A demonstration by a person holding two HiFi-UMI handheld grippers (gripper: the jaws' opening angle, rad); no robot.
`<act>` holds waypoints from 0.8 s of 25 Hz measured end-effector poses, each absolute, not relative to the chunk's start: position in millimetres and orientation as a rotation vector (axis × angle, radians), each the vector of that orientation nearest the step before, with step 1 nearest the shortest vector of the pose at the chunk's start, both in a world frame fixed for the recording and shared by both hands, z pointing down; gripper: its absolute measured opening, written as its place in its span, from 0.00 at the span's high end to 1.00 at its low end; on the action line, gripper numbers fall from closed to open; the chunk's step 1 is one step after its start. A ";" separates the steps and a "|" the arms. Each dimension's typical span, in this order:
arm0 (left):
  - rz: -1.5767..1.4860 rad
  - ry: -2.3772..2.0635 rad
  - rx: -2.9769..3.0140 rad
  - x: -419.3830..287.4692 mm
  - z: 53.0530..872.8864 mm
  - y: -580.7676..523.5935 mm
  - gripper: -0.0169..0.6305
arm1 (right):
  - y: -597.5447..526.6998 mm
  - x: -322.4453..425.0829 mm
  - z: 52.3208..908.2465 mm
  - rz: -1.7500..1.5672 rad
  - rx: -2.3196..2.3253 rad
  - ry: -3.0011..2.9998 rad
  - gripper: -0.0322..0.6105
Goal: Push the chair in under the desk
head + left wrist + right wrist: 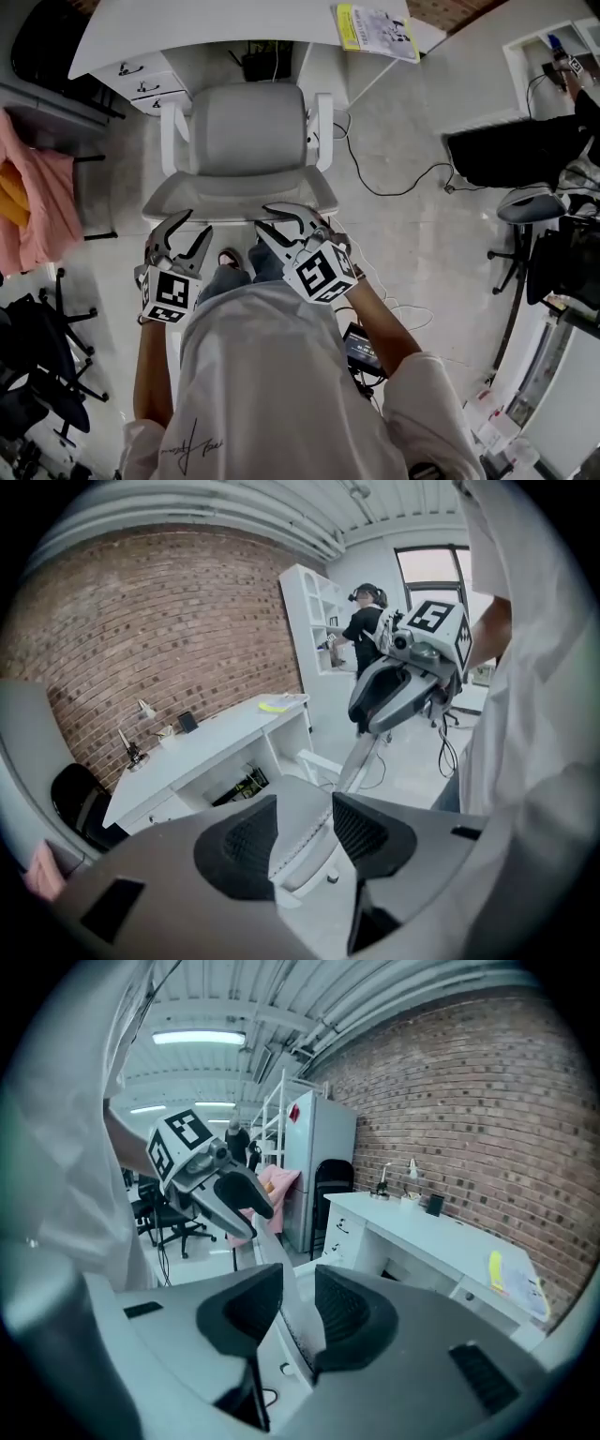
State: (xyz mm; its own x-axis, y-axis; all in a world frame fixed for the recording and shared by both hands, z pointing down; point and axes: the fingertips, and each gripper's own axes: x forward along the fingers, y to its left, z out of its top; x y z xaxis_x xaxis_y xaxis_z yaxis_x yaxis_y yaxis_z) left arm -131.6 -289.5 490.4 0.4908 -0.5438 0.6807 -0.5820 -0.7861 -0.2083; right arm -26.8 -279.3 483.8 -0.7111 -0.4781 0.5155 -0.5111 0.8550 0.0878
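Going left to right in the head view: there's a pink cloth point(28, 202) draped at the far left. The white desk point(187, 28) runs across the top, with a white drawer unit point(145, 80) under its left end. The drawers are all shut, so no clue what's in them. A dark box-ish thing point(262, 61) with cables sits under the desk, but I can't make out its contents.

The chair point(248, 131) is light grey with white armrests. It faces the desk from just in front of the knee gap, out on the open floor, with its backrest toward the person.

The left gripper point(195, 225) has its jaws wide apart. The backrest's top edge runs through the gap and the pads aren't pressing on it. The right gripper point(264, 217) is set narrower but is also apart. The same edge sits between its jaws, not clamped as far as I can see.

The gripper cubes only carry black-and-white square markers, no text. A yellow booklet point(375, 31) lies at the desk's right end, with print too small to read. Same for the cursive print on the white shirt point(253, 375).
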 end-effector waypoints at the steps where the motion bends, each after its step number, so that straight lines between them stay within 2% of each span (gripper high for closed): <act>1: 1.137 -1.018 2.680 -128.0 484.8 -290.5 0.69 | -281.3 -26.1 479.0 0.100 0.744 -2.498 0.76; 7: 0.910 -1.008 2.731 -111.3 463.3 -285.6 0.72 | -279.4 -27.4 454.6 0.167 0.845 -2.532 0.79; 10: 0.704 -0.997 2.700 -112.2 452.6 -285.5 0.78 | -277.4 -35.9 442.0 0.188 0.876 -2.584 0.82; 12: 0.579 -0.999 2.667 -118.1 444.0 -286.2 0.79 | -276.4 -39.6 434.9 0.218 0.909 -2.601 0.84; 20: 0.466 -1.002 2.672 -131.7 420.6 -275.4 0.90 | -266.6 -42.9 403.8 0.303 1.049 -2.638 0.89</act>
State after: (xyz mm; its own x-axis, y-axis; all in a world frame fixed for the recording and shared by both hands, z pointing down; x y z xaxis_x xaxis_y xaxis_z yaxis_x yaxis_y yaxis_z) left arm -131.7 -275.4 420.6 0.7123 -0.5908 0.3790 -0.6704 -0.7325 0.1181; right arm -42.9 -266.6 403.8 -0.6946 -0.6353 0.3375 -0.6952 0.7134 -0.0880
